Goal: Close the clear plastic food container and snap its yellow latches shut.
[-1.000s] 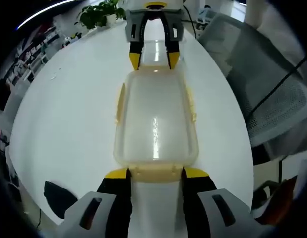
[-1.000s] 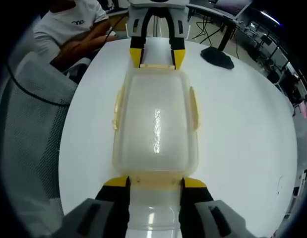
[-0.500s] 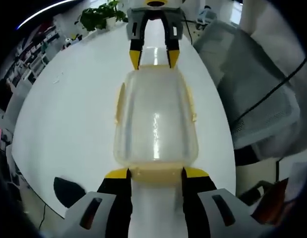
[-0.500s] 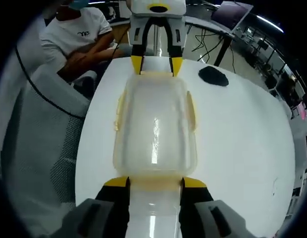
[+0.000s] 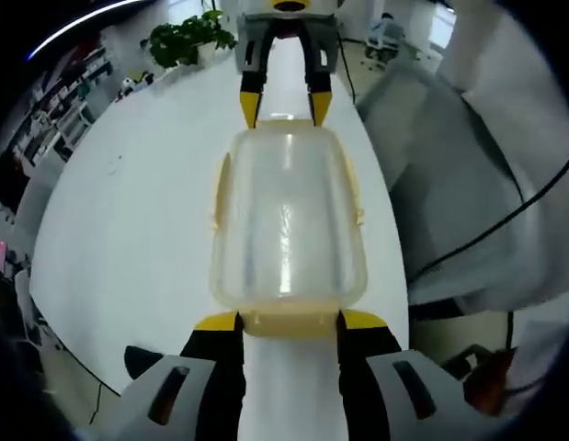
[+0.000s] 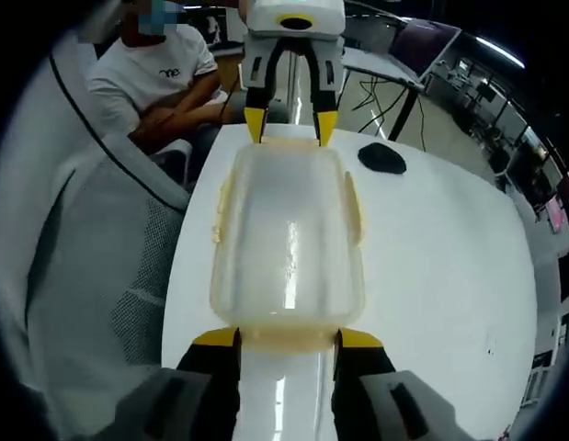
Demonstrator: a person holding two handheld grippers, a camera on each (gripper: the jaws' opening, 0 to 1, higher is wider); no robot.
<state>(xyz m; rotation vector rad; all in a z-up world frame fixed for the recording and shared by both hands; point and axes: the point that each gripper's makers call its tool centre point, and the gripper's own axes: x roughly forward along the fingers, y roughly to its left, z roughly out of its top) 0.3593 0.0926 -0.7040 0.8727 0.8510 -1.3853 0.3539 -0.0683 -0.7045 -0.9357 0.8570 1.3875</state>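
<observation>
The clear plastic container (image 5: 286, 220) has its lid on and hangs above the white table (image 5: 128, 211), held end to end. My left gripper (image 5: 287, 322) is shut on its near yellow end latch. At the far end, my right gripper (image 5: 284, 108) pinches the opposite latch. In the right gripper view the same container (image 6: 289, 234) runs from my right gripper (image 6: 287, 338) up to the left gripper (image 6: 282, 126). Yellow side latches (image 5: 220, 188) (image 6: 356, 209) stick out a little along both long edges.
A grey mesh chair (image 5: 468, 184) (image 6: 91, 257) stands close to the table's edge. A seated person (image 6: 160, 78) rests their arms at the far side. A black object (image 6: 381, 158) lies on the table, and a potted plant (image 5: 183, 37) stands beyond it.
The container keeps its place between both grippers while the table and chair shrink and slide beneath it. Both grippers have lifted it higher off the table.
</observation>
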